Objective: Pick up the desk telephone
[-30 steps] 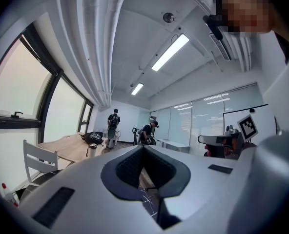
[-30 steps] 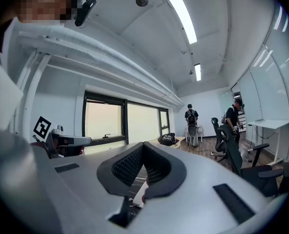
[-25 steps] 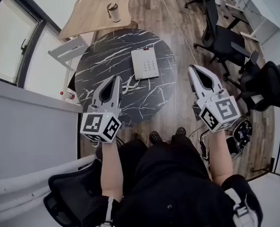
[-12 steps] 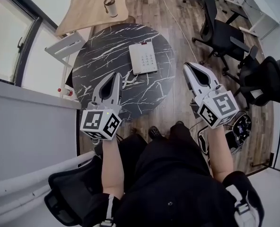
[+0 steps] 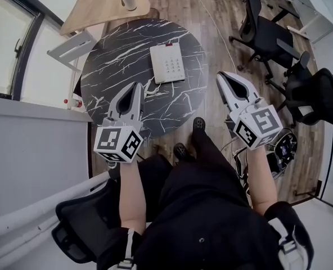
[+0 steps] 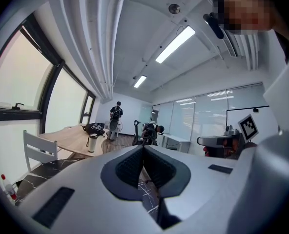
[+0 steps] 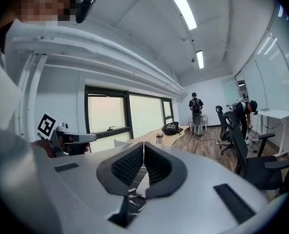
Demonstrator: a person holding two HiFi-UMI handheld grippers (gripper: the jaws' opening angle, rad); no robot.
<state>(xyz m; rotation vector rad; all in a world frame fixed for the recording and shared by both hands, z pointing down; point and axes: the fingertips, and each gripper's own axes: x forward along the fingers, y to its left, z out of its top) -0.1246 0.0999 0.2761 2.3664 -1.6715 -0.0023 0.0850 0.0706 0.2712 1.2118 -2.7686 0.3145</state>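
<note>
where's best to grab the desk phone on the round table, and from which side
Probably its two long edges: the desk telephone lies flat on the table, narrow end toward you, so bring the left gripper and right gripper in from that near end.

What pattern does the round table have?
The table is black with white marble veins, clearest in the head view.

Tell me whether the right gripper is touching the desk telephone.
Apart. Head view shows the right gripper past the edge of the round table, bare marble between it and the desk telephone.
</note>
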